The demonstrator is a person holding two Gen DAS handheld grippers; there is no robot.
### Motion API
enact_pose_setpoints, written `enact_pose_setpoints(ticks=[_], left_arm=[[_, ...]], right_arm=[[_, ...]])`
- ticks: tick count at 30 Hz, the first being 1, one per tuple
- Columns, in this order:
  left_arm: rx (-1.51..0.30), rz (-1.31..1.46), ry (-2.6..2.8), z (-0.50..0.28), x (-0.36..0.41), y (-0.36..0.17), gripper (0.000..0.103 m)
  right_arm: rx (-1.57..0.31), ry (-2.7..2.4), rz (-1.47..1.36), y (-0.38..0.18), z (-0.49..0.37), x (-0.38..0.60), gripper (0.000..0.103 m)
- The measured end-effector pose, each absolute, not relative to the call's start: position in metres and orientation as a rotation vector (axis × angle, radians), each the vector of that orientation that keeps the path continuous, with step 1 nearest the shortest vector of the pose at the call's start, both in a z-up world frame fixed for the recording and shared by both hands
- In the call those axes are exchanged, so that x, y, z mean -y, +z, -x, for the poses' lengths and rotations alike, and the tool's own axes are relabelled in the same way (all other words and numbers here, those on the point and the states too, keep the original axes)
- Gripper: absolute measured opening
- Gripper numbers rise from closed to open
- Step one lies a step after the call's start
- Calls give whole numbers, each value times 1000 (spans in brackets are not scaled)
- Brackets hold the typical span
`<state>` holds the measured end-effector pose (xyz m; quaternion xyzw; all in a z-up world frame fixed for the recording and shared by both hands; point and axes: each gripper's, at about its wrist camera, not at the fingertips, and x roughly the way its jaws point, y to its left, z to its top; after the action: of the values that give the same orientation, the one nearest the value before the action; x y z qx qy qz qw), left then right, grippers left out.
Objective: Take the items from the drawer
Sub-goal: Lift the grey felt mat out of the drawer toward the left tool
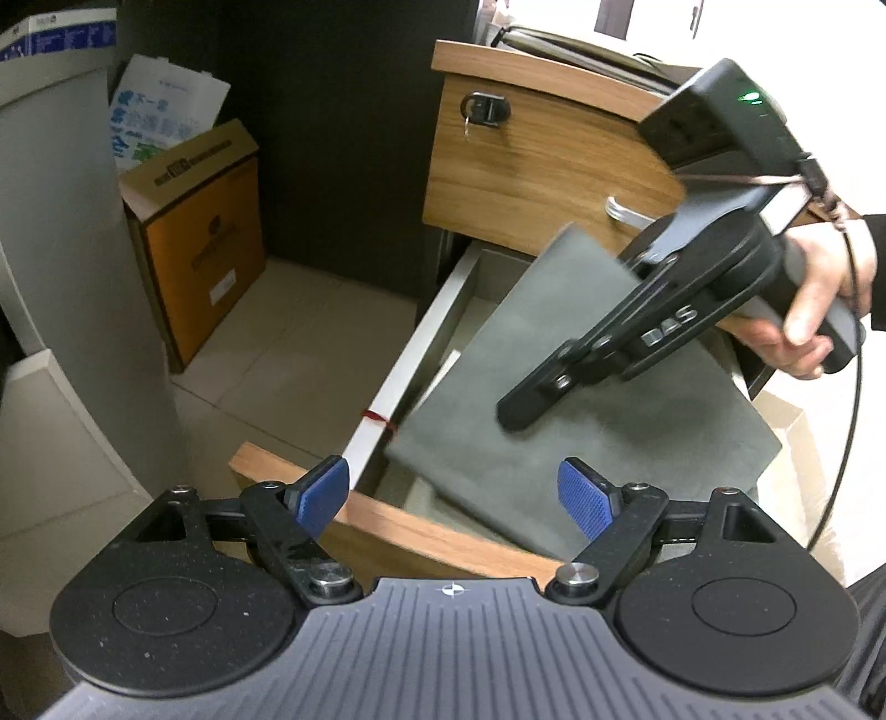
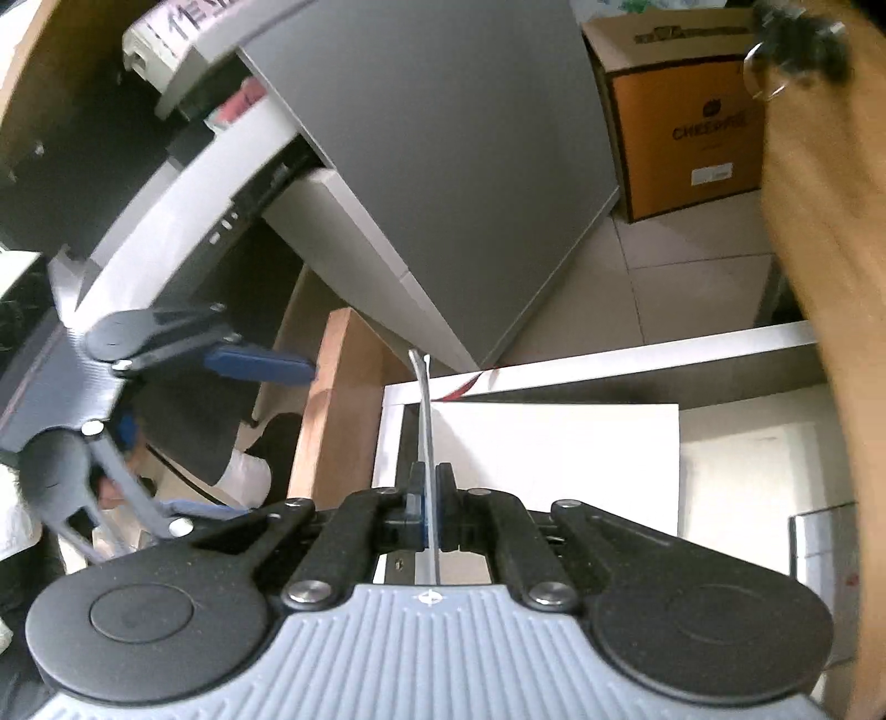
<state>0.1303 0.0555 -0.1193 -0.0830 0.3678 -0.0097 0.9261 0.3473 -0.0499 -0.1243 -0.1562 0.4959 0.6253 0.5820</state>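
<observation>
Clamped edge-on in the shut right gripper (image 2: 429,509), tilted above the open drawer (image 1: 382,393) near its front corner: grey folder (image 1: 581,387), seemingly thin, light, fairly stiff, best pinched along an edge; left gripper (image 1: 454,498) spread wide, empty.

Motion is blurring the keys (image 2: 797,50) at the top right; the grey folder (image 1: 581,399) is hiding the drawer's (image 1: 410,354) contents.

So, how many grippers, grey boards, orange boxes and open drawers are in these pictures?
Grippers: 2 (left gripper, right gripper)
Grey board: 1
Orange box: 1
Open drawer: 1
Total: 5
</observation>
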Motion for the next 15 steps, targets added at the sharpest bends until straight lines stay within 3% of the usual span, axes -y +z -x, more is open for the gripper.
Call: enact_pose_setpoints(ticks=[15], left_arm=[[-792, 379, -243, -192, -47, -141, 85]], right_arm=[[-1100, 1468, 250, -92, -357, 124, 2]])
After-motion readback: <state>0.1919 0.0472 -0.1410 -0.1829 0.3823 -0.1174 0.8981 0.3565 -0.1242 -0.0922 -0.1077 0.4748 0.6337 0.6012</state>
